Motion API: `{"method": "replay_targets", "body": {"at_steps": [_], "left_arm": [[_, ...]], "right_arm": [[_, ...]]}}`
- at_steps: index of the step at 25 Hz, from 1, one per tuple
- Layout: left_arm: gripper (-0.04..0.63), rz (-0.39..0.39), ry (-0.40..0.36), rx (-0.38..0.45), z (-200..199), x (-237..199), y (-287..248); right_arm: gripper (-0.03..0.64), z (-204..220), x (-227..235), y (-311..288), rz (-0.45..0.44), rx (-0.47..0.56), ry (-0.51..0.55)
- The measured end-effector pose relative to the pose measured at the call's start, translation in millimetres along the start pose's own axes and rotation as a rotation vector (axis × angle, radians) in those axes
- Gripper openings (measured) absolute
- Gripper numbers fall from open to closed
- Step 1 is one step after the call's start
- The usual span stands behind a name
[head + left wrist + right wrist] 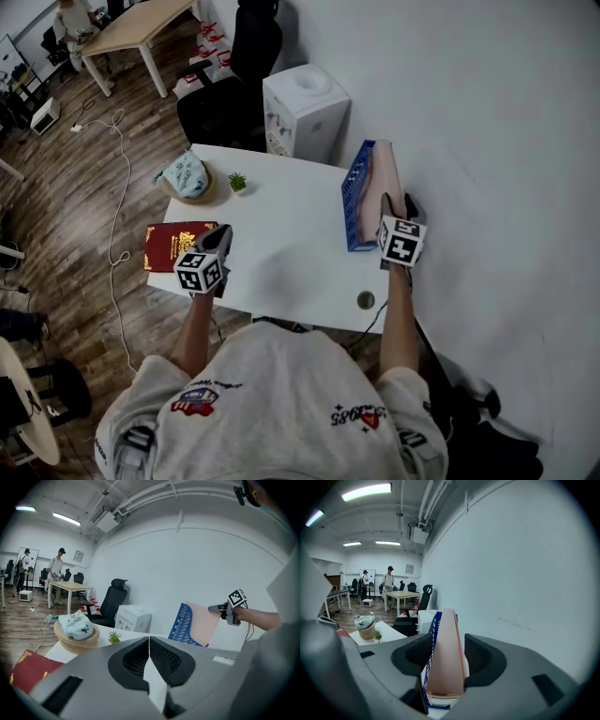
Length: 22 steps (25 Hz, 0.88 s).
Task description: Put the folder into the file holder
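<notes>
A pink folder (pixel 386 178) stands upright in the blue mesh file holder (pixel 356 192) at the right edge of the white table (pixel 281 244). My right gripper (pixel 399 202) is at the folder's near end. In the right gripper view the folder (pixel 446 658) rises between the jaws of my right gripper (pixel 446 641), which stand wide apart and open, with the holder's blue wall (pixel 434 627) just to its left. My left gripper (pixel 223 232) hovers over the table's front left and is shut on nothing (pixel 149 641). From the left gripper view the folder (pixel 206 623) leans in the holder (pixel 183 625).
A red book (pixel 176 244) lies at the table's left edge. A round basket holding a pale blue plush toy (pixel 186 176) and a small plant (pixel 237 182) sit at the back left. Behind the table are a white cabinet (pixel 305 111) and a black chair (pixel 234 84). A cable hole (pixel 366 300) is near the front edge.
</notes>
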<state>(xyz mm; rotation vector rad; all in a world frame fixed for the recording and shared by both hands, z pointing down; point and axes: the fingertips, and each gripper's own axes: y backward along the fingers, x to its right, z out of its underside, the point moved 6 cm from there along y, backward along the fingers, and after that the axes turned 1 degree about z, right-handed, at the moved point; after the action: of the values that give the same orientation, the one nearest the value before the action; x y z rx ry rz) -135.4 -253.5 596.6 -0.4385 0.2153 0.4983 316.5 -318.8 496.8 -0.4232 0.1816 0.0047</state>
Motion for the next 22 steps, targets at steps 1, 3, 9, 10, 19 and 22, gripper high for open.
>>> {"method": "replay_targets", "body": {"at_steps": [1,3,9,10,19,22], "left_arm": [[0.008,0.001,0.0,-0.001,-0.1,0.6,-0.1],[0.009,0.003,0.0,-0.002,-0.1,2.0,-0.7],[0.008,0.017,-0.005,-0.002,-1.9,6.2,-6.3],[0.008,0.018,-0.005,-0.002,-2.1,6.9,-7.5],[0.008,0.024,-0.009,0.0,-2.8,16.1,-10.3],[0.009,0.019,-0.014,0.007,-2.8,18.4,-10.5]], "right_arm": [[0.219,-5.3,1.2,4.4,-0.002,0.018,-0.005],[0.218,-17.0,3.4,14.1,-0.004,0.054,-0.015],[0.166,-63.0,-7.5,43.9,-0.004,0.192,0.043],[0.152,-70.5,-11.8,48.4,-0.01,0.217,0.058],[0.008,-67.0,-70.9,60.5,-0.126,0.308,0.147],[0.008,-43.5,-89.2,51.1,-0.189,0.253,0.136]]}}
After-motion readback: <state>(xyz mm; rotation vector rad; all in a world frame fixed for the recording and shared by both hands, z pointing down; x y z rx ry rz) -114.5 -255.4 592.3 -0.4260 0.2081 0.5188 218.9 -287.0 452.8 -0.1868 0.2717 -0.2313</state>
